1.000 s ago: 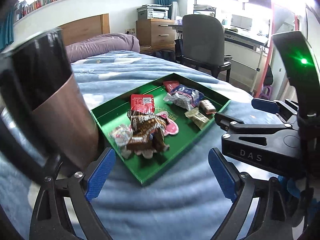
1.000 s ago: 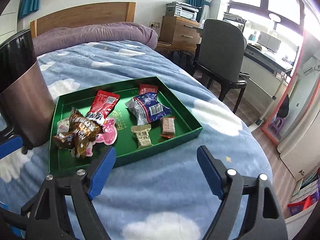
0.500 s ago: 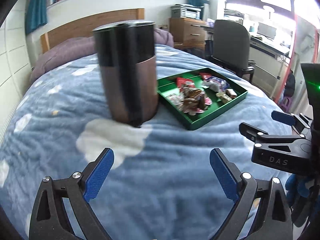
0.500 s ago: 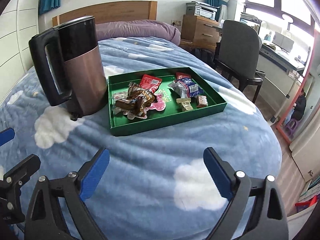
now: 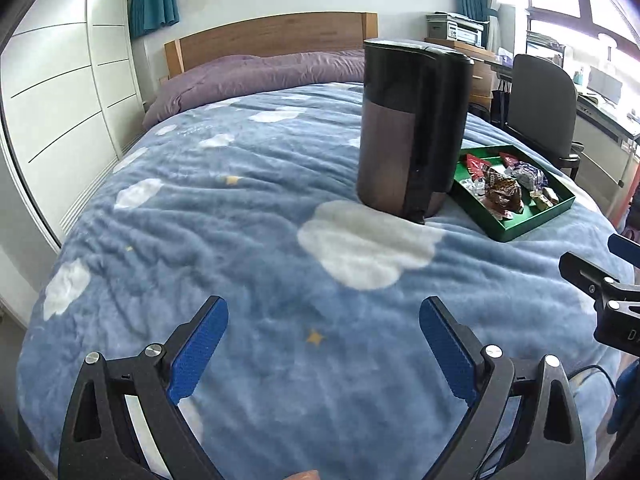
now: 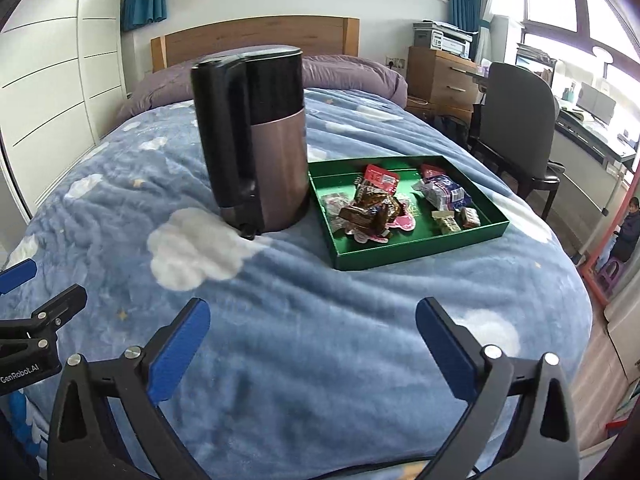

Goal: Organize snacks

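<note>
Green tray [image 6: 416,250] of snacks, lying on the bed ahead of the right tongs [image 6: 312,342] and to their right; from the left tongs [image 5: 324,344] it lies far ahead at the right, partly hidden behind the kettle [image 5: 412,132]. Inside the tray: a brown-wrapped snack pile [image 6: 372,206] at the near left, a red packet [image 6: 380,176] behind it, a blue-and-white packet [image 6: 444,194] at the right, and two small wrapped bars [image 6: 456,220] near the front right wall. The tray's near wall faces the right tongs, with only bare blanket [image 6: 320,340] between them.

The kettle, black above and bronze below, stands upright just beside the tray's left wall, its handle [image 6: 228,136] turned toward the tongs; whether it touches the tray cannot be told.

Both tongs are released, blue pads [image 5: 200,350] spread wide with nothing between them, each hovering over the near part of the blanket. Each appears at the edge of the other's view.

Beyond the tray: purple bedding [image 6: 348,76] and a wooden headboard [image 6: 256,36]. To the right of the bed stand an office chair [image 6: 516,112], a wooden drawer unit [image 6: 440,76] bearing a printer [image 6: 444,40], and a desk [image 6: 592,136]. White wardrobe panels [image 5: 60,100] line the left side.
</note>
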Demonstrator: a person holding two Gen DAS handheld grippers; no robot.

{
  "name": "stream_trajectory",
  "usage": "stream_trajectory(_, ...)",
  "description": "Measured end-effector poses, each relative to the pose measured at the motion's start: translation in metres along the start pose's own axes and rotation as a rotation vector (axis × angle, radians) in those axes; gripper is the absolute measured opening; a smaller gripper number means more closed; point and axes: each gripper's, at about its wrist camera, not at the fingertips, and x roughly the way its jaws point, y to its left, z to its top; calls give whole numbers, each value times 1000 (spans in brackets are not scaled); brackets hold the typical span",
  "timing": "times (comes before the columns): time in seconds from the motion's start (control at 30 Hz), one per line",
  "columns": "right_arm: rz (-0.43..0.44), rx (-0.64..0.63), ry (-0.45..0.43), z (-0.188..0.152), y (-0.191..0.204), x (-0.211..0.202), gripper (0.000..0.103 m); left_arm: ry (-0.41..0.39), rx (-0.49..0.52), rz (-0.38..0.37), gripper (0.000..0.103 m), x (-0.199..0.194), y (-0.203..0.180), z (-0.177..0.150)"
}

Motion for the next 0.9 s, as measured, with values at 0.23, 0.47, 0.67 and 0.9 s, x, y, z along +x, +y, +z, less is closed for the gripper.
stream_trajectory(0.23, 15, -14, -28, 2, 19, -11, 103, 8, 26, 30, 94, -12, 21, -13)
stream_trajectory(0.47, 32, -31, -30, 2, 29, -16, 103, 17, 27, -13, 94, -23, 29, -17)
stream_trajectory(0.67, 34, -34, -29, 3, 29, -16, 103, 13, 16, -51, 94, -27, 30, -11)
stream_trajectory(0.9, 32, -34, -31, 10, 27, -18, 103, -5, 9, -53, 94, -32, 31, -3)
